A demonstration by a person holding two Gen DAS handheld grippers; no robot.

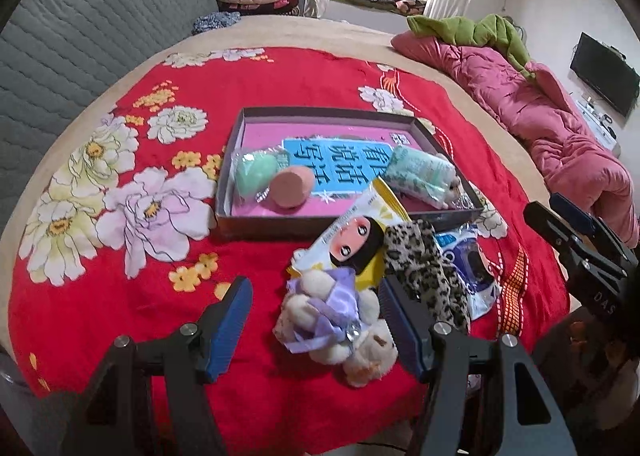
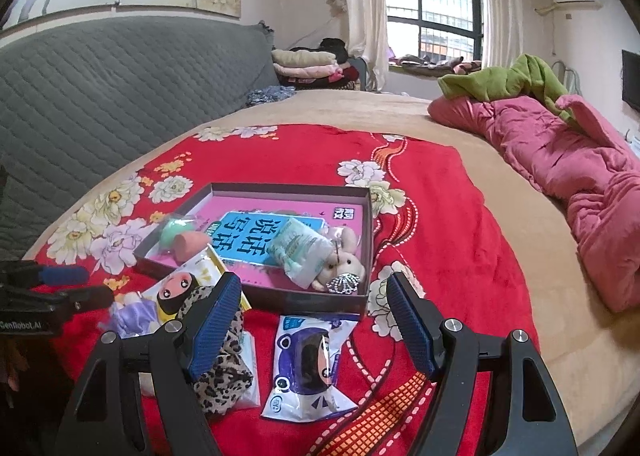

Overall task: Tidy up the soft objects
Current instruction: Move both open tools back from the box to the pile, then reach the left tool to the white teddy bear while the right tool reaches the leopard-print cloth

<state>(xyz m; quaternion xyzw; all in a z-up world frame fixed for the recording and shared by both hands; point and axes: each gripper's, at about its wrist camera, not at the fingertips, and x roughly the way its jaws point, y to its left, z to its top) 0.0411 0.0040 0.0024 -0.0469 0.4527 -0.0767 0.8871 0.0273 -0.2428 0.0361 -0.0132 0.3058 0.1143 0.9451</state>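
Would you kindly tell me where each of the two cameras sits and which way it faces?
Left wrist: on the left gripper, angled down at the red blanket; open jaws flank the plush toy in a lilac dress; right gripper at right edge.
Right wrist: on the right gripper, facing the bed; open jaws above the blue packet; left gripper at left edge.
Shared: the box, the leopard-print cloth, the window.

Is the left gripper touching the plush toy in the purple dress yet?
Apart. The left wrist view shows the left gripper open around the plush toy, with red blanket visible beside one finger; the other finger sits close.
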